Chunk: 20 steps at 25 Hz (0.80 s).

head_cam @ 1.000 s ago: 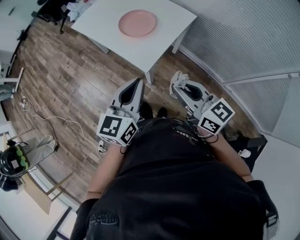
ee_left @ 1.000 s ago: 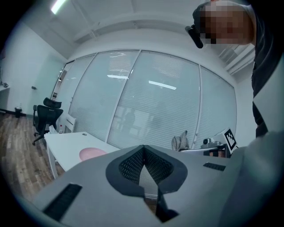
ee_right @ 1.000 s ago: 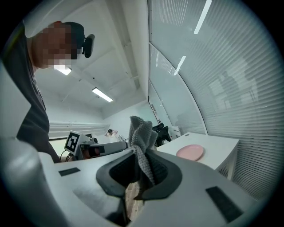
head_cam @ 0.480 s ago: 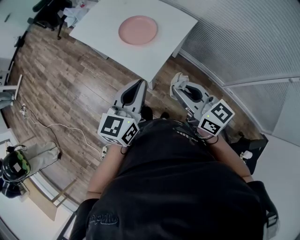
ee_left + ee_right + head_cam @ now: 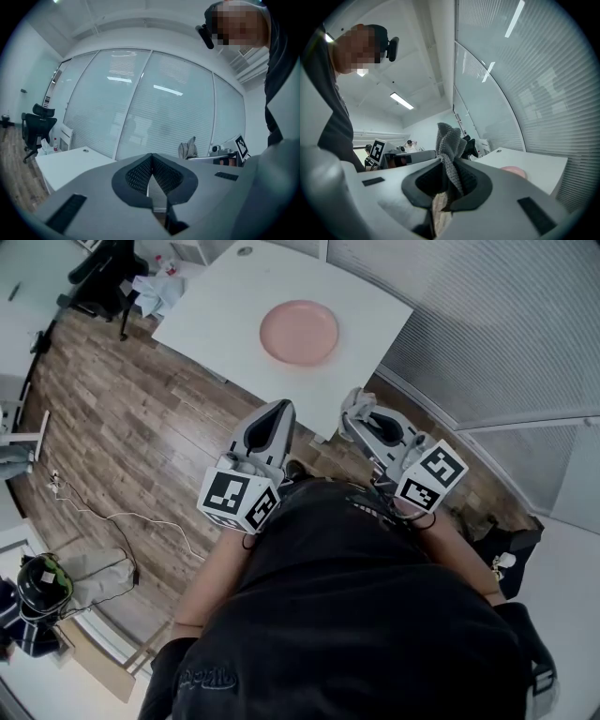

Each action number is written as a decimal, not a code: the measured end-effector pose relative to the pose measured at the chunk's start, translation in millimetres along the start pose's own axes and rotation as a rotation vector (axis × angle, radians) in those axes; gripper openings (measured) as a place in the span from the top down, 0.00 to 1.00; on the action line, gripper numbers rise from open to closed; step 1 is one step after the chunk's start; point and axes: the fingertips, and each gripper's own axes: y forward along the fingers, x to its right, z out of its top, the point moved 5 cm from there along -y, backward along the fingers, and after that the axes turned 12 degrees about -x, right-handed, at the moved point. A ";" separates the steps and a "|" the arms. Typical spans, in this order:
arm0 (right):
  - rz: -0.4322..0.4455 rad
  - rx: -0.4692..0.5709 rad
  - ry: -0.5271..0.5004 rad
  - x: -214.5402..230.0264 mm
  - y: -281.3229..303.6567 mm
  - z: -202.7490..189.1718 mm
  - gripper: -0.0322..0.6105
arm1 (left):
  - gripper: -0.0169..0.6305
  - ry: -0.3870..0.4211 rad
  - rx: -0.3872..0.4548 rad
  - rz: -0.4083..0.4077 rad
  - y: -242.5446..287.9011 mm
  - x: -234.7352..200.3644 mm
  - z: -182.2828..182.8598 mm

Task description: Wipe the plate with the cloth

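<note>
1. Pink plate [image 5: 299, 333] sits on the white worktop [image 5: 216, 315], towards its near corner.
2. Grey cloth [image 5: 450, 140] is clamped in the right gripper's [image 5: 356, 413] fingers, just short of the worktop.
3. Left gripper [image 5: 279, 413], fingers pressed together and empty, is also short of the worktop.

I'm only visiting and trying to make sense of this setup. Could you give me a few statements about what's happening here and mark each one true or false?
1. The right gripper is clamped on a grey cloth. True.
2. The left gripper holds a sponge. False: its jaws are together with nothing between them.
3. The pink plate lies on the white table. True.
4. The cloth is rubbing the plate. False: the cloth sticks up from the right gripper, which is short of the table edge and well apart from the plate.
</note>
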 end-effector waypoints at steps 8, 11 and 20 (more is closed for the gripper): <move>-0.018 -0.013 -0.022 -13.3 47.0 7.7 0.89 | 0.95 0.000 -0.018 -0.031 -6.7 -45.2 7.9; -0.004 -0.030 -0.023 -15.7 59.2 8.1 0.89 | 0.95 -0.015 -0.027 -0.031 -7.4 -56.3 6.2; 0.017 -0.057 -0.038 7.4 69.8 18.4 0.89 | 0.95 -0.034 -0.009 0.036 2.0 -70.4 10.7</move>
